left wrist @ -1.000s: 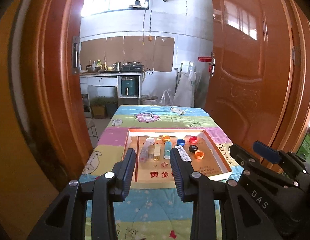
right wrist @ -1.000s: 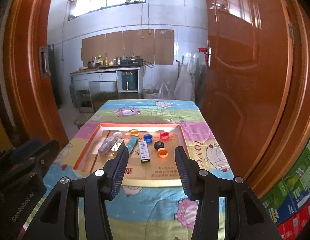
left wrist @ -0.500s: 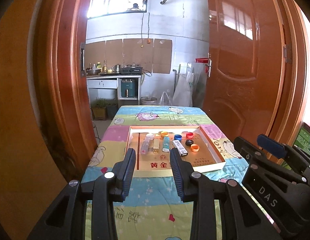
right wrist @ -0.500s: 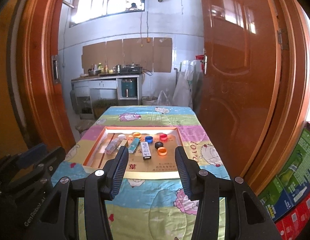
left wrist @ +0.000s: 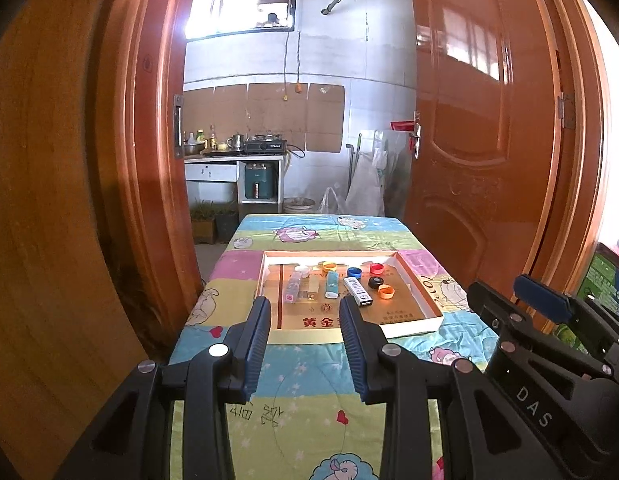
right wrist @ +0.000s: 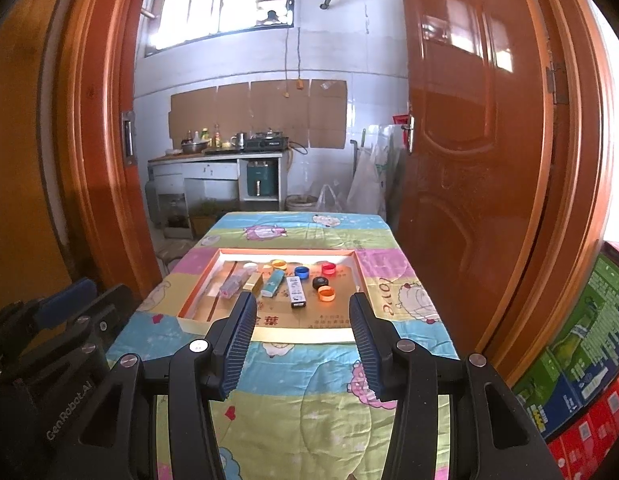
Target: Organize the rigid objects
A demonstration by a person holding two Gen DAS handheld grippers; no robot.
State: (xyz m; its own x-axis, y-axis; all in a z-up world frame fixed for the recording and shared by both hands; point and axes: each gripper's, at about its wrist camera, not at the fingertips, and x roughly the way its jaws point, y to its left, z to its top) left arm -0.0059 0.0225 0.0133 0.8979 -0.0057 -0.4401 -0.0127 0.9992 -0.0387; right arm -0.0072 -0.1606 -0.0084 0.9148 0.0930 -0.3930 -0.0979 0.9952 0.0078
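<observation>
Both grippers have pulled back from the table since a second ago; the tray sits farther off. Left gripper [left wrist: 302, 312] and right gripper [right wrist: 301, 308] both hang over the near end of the quilt-covered table [right wrist: 309, 384], fingers spread, holding nothing. Shallow cardboard tray [right wrist: 359, 276] is mid-table. Inside: lighters at left, incl. a teal lighter [right wrist: 272, 283] and a white lighter [right wrist: 297, 291]; bottle caps at right, incl. blue cap [right wrist: 301, 271], red cap [right wrist: 328, 268], black cap [right wrist: 320, 281], orange cap [right wrist: 326, 293].
</observation>
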